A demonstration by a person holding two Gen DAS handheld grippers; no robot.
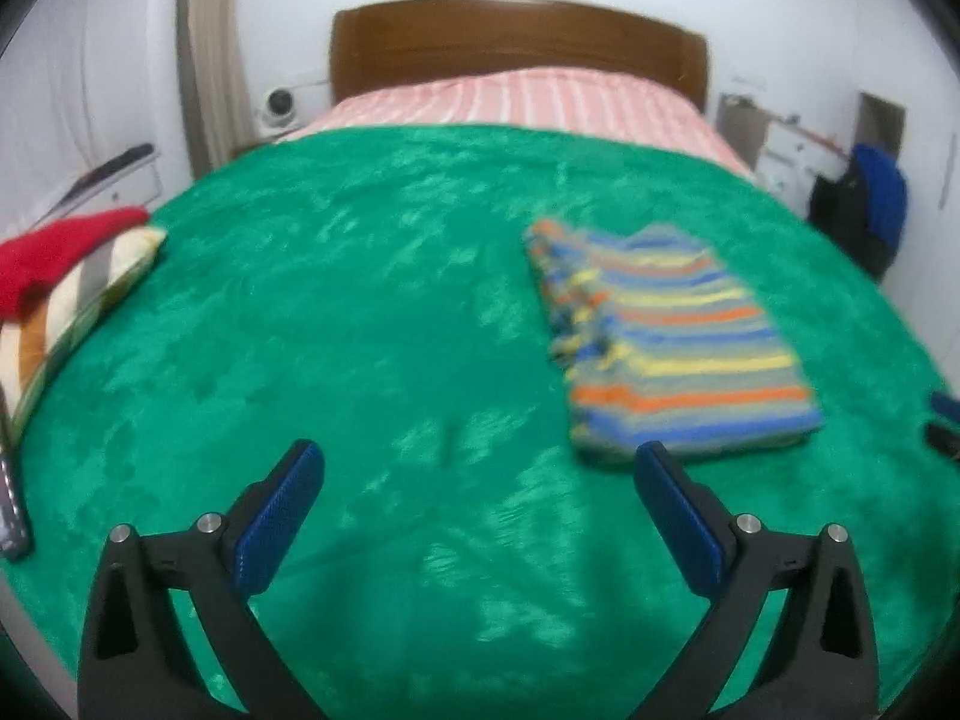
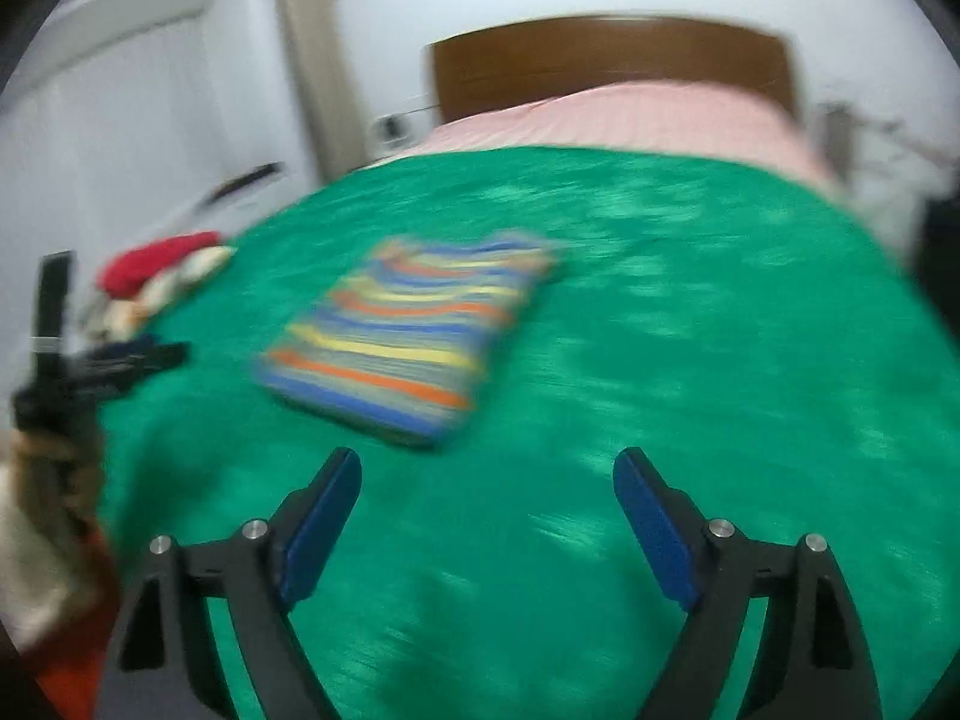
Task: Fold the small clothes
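A small striped garment (image 1: pixel 678 336), blue, orange and yellow, lies folded into a narrow rectangle on the green blanket (image 1: pixel 360 330). In the left wrist view it sits right of centre, just beyond my right fingertip. My left gripper (image 1: pixel 480 468) is open and empty above the blanket. In the right wrist view the garment (image 2: pixel 408 336) lies left of centre, ahead of my right gripper (image 2: pixel 486 474), which is open and empty. The left gripper (image 2: pixel 120 357) shows at the left edge of that view. The right wrist view is motion-blurred.
A stack of clothes with a red piece on top (image 1: pixel 54 276) lies at the blanket's left edge. A wooden headboard (image 1: pixel 516 42) and a pink striped sheet (image 1: pixel 528 102) lie beyond. Dark and blue items (image 1: pixel 870 204) hang at the right.
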